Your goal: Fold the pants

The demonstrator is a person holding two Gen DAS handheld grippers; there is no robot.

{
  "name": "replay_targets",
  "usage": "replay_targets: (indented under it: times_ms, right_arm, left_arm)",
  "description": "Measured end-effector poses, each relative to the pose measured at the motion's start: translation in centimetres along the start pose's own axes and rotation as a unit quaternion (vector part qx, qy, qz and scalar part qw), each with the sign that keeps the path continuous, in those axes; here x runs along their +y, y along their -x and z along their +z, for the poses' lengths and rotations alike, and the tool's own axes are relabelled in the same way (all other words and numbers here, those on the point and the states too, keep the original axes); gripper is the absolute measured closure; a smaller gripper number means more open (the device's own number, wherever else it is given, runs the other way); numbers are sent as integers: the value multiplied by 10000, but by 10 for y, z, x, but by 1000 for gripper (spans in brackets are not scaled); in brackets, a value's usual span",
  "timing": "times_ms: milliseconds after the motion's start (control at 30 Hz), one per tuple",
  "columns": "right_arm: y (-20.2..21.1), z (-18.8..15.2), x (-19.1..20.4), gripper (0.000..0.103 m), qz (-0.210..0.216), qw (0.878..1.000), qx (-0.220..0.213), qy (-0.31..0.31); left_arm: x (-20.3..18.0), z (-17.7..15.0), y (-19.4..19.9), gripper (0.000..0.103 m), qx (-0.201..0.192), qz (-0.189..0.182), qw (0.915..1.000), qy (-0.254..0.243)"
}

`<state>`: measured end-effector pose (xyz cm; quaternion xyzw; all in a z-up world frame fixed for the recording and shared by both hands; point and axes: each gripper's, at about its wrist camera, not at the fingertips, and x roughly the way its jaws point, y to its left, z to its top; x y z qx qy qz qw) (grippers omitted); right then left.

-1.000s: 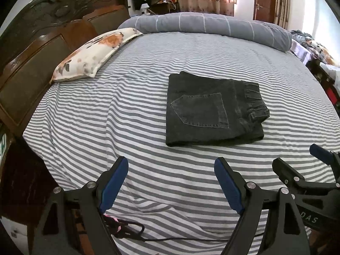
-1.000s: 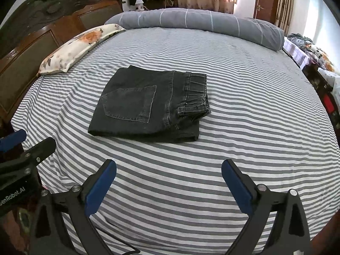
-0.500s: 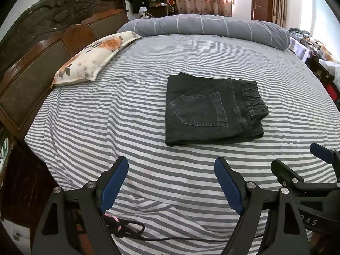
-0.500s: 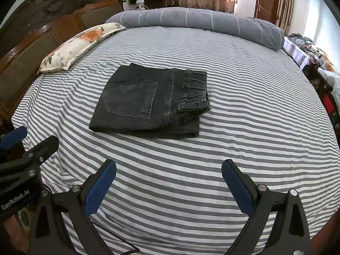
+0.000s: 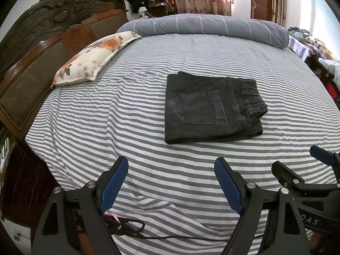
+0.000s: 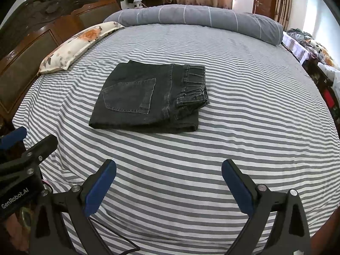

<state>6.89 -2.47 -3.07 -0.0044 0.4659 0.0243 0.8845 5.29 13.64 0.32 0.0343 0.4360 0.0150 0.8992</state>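
In the left wrist view there is one pair of pants (image 5: pixel 212 108), dark denim, folded into a flat rectangle with a back pocket up and the waistband to the right; it lies on the striped sheet (image 5: pixel 191 53) right of centre, about midway up the bed. One floral pillow (image 5: pixel 93 57) rests at the far left by the carved headboard (image 5: pixel 42 48), and one grey bolster (image 5: pixel 204 24) runs along the far edge. The left gripper (image 5: pixel 171 186) hangs over the near part of the bed, tilted down toward it, its two blue pads wide apart with nothing between them, well short of the pants. The right gripper (image 5: pixel 297 165) shows at the near right edge, and a black cable (image 5: pixel 170 237) lies on the sheet near the bottom. In the right wrist view the same single pants (image 6: pixel 153 97) sit left of centre, with the pillow (image 6: pixel 80 44) and bolster (image 6: pixel 197 16) beyond. The right gripper (image 6: pixel 169 188) is likewise angled down over the near sheet, jaws spread wide and empty, apart from the pants. The left gripper (image 6: pixel 29 142) enters at the near left.
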Motion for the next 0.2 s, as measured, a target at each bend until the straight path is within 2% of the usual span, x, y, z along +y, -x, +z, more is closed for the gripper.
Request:
replay_targets:
  times_ms: [200]
  right_arm:
    - [0,-2,0,5,24,10000,6,-13]
  left_arm:
    - [-1,-4,5,20,-12,-52,10000,-13]
